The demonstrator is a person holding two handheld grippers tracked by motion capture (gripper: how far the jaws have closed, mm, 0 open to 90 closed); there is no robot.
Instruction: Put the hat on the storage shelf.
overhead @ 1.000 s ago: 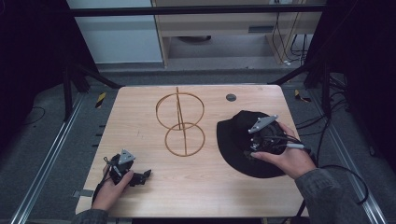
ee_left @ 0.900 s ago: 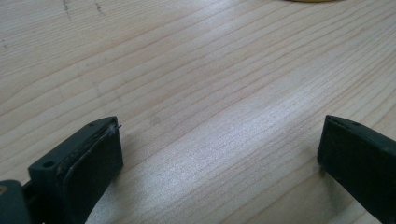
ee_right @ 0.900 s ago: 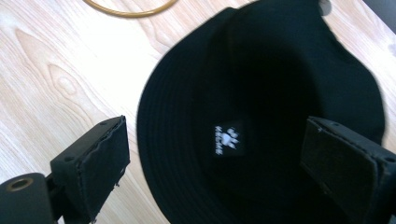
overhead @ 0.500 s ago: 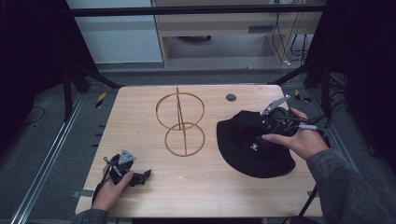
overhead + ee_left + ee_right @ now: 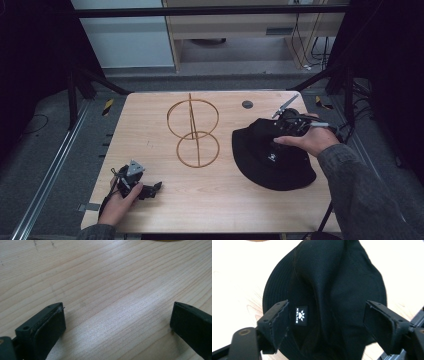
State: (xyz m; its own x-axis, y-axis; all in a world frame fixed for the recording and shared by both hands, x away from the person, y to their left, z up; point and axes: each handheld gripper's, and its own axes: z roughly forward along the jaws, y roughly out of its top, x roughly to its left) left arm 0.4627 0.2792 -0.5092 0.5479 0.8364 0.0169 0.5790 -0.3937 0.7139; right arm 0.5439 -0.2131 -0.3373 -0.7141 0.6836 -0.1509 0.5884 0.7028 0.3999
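Black jaws of the right gripper (image 5: 325, 322) stand wide apart, nothing clamped between them. Between and beyond them lies a black hat (image 5: 329, 290), its crown creased, a small white-on-black logo patch (image 5: 301, 315) just beside the jaw at the left of the right gripper view. In the high view the right gripper (image 5: 295, 121) sits over the far edge of the hat (image 5: 272, 157), held by the right hand (image 5: 307, 140); whether the jaws touch the fabric cannot be told. The hat rests on the right part of the wooden table (image 5: 225, 195).

Left gripper (image 5: 117, 322): 2 jaws spread wide, bare wood grain between them. In the high view the left gripper (image 5: 137, 186) lies low at the table's near-left corner, in the left hand (image 5: 117, 207).

A wire stand (image 5: 192, 132) of 2 rings on an upright rod is at table centre, well apart from both grippers. A small dark disc (image 5: 247, 104) lies near the far edge.
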